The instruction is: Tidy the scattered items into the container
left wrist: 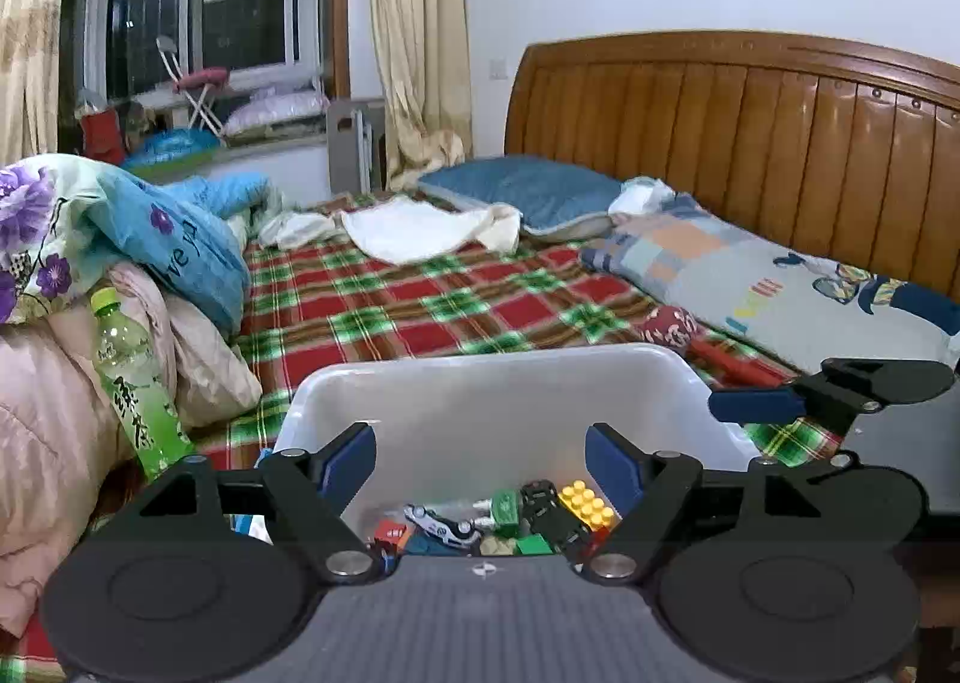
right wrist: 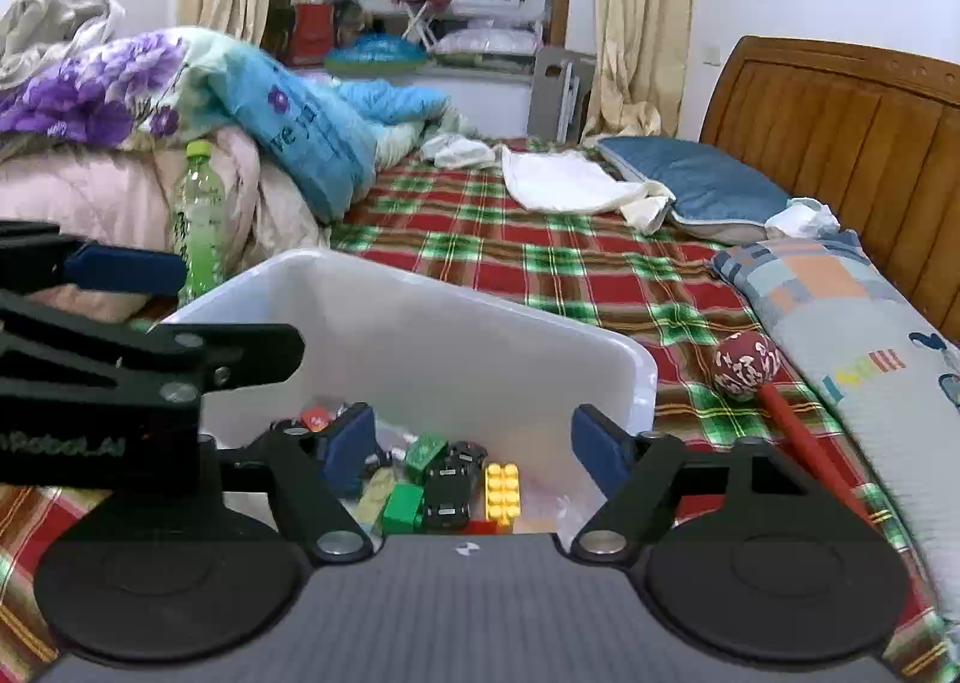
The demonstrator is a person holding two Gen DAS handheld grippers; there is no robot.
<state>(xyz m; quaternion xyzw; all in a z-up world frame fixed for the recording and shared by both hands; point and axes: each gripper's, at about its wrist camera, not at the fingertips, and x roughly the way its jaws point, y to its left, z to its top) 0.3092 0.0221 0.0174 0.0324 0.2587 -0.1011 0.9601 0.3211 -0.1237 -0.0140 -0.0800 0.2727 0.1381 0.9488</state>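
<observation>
Both hand-held grippers poised over the translucent white plastic bin (left wrist: 498, 383) on the red-and-green plaid bedspread (left wrist: 420, 311). The left gripper (left wrist: 483, 470) stands with its blue-padded jaws spread wide and nothing between them; the right gripper (right wrist: 474, 449) is likewise wide and empty. In the left view the right gripper's fingers reach in from the right edge, above the bin's right rim.

Contents and position: the bin already holds a yellow studded building brick (right wrist: 503, 490), green bricks (right wrist: 403, 506), a black toy car (right wrist: 450, 488) and a silver-and-black toy car (left wrist: 444, 527), all lying on the bin floor directly below and just ahead of both sets of open jaws — inside the bin, apart from the pads.

Remaining item, as judged: a red-and-white patterned ball on a red stick (right wrist: 747, 365) lies on the bedspread just beside the bin's right wall, between the bin and the cartoon-print pillow (right wrist: 870, 359). It is well to the right of the right gripper and outside the bin. A green-labelled clear drink bottle (right wrist: 198, 215) leans against the pink quilt (left wrist: 36, 425) to the bin's left; whether it belongs to the task cannot be told.

Risks, as judged:
- The two grippers sit close together — a sideways swing could knock them together.
- The bin rests on soft bedding; a push on its rim could tip or slide it.
- The round ball could slip from the flat pads; its long stick might catch on the bin's rim.
</observation>
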